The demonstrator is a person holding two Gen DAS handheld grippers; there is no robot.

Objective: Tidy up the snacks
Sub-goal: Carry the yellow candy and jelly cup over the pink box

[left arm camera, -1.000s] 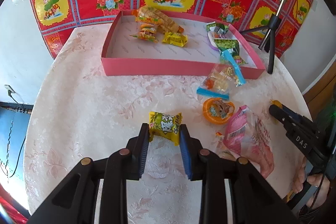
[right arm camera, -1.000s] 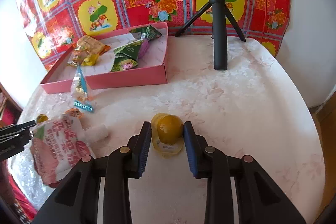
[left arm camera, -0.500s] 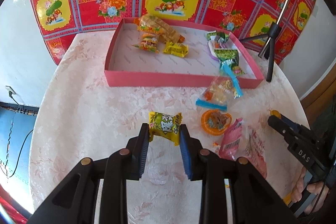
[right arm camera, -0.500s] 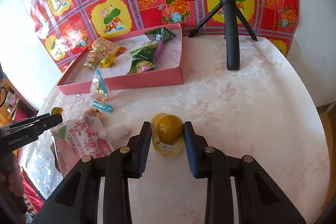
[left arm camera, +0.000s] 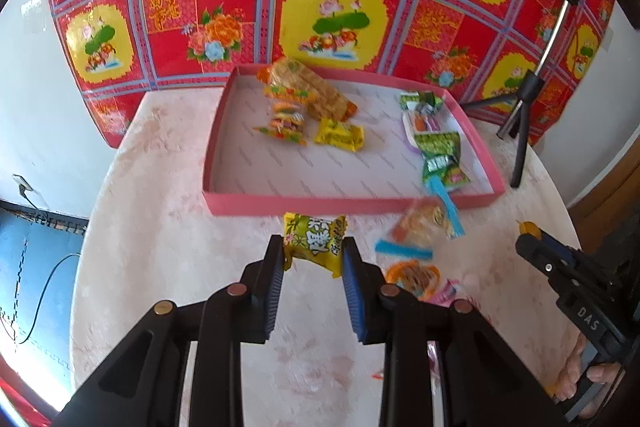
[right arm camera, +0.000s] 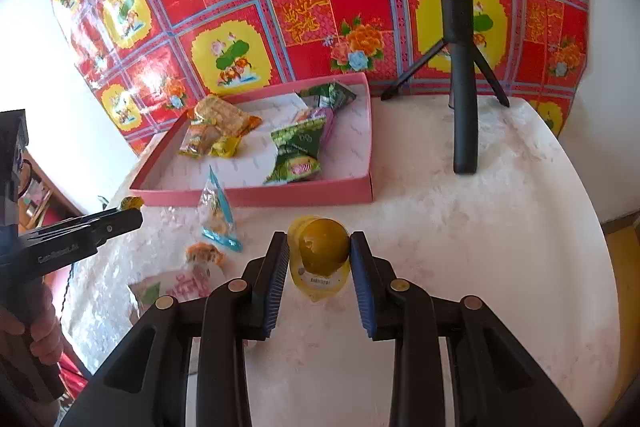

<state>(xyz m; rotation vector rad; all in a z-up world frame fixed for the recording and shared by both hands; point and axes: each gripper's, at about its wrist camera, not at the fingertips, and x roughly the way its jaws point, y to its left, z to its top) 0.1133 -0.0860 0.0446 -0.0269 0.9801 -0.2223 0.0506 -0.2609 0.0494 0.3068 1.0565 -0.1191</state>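
My left gripper [left arm camera: 312, 253] pinches a yellow packet [left arm camera: 314, 241], tilted downward. My right gripper [right arm camera: 319, 253] clamps a jelly cup [right arm camera: 322, 247], likewise angled down.

blurred: clear snack bag [left arm camera: 426, 227] | hidden: pink bag [left arm camera: 442, 293] mostly behind tongs arm | print unreadable

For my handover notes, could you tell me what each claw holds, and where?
Left claw: yellow snack packet, by its side edges. Right claw: yellow jelly cup, across its dome.
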